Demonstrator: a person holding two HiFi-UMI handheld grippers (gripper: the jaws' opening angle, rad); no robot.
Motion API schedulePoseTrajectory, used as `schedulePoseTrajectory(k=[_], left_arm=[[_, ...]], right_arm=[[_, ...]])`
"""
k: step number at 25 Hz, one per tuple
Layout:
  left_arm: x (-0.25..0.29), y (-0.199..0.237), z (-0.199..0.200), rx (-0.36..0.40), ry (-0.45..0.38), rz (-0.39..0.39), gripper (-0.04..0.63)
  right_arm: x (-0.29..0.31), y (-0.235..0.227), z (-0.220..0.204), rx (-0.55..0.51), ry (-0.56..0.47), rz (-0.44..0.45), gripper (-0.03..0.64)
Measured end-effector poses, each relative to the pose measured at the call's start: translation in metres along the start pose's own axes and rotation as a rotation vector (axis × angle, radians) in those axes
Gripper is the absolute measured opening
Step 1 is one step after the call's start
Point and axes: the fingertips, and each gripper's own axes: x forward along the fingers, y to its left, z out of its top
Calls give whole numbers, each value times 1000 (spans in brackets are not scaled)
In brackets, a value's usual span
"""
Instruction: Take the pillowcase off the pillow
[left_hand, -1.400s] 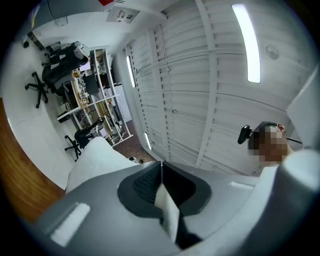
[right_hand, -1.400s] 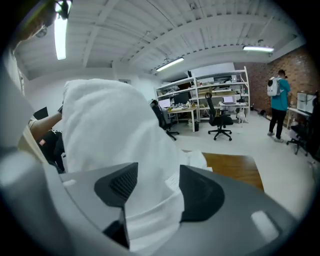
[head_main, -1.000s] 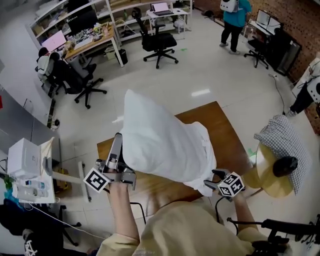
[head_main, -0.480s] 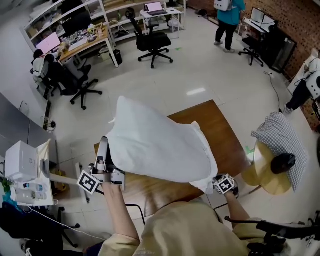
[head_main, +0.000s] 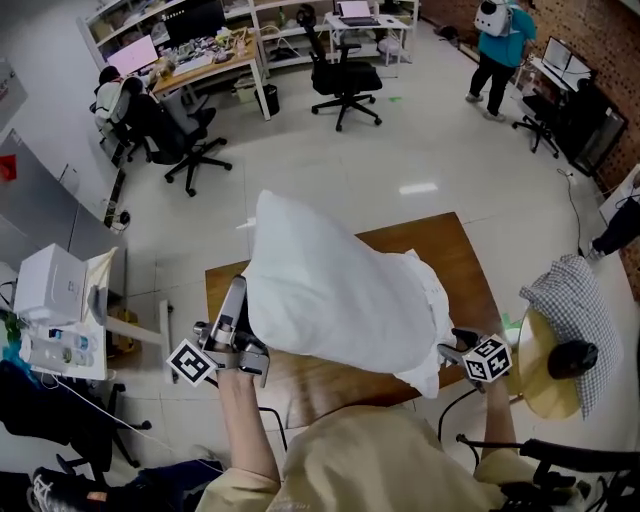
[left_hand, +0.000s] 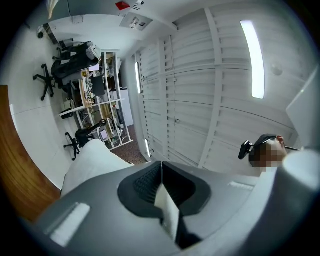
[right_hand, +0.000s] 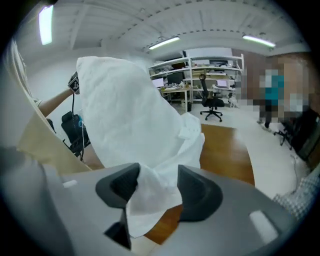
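**A:** Where is the pillow?

**B:** The pillow (head_main: 310, 280), inside its white pillowcase (head_main: 418, 292), is raised over the brown table (head_main: 470, 262). It is slanted, with 1 end high and far from the person and the other low near the person's chest.

**A:** What is the left gripper doing?

**B:** The left gripper (left_hand: 160, 169) is at the pillow's lower left edge and points upward. Its 2 jaws are pressed together, with a thin fold of the pillowcase pinched between them.

**A:** And the right?

**B:** The right gripper (right_hand: 159, 176) is at the low right corner, just beside the bunched open end of the pillowcase. Its jaws have just been opening and stand partly apart. A flap of the pillowcase hangs between them and lies against 1 pad. It hardly reaches the other pad, so the jaws are not squeezing it.

**A:** Does the pillow touch the table?

**B:** The right gripper view shows the bulk of it in the air, with bare wood beyond it. I cannot tell whether the lowest cloth brushes the table.
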Motion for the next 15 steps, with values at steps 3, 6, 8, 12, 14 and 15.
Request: schedulePoseTrajectory(k=[3,6,8,12,14,15], left_arm=[[7,-1,-23,33,19,30,9],[13,-5,-37,75,45,58,9],[15,-7,-41,96,58,66,9],[11,-3,-42,107,44,69,9],[11,-2,-47,114,41,77,9],[12,-1,-51,117,42,82,9]], right_arm=[[-18,-5,7,-109,132,122,235],[-53,-18,18,-142,189,215,236],[-68,-44,47,-112,91,182,236],[-27,-89,114,-9,-155,157,233],[18,-102,127,50,-178,186,233],[43,-110,129,72,-164,193,233]])
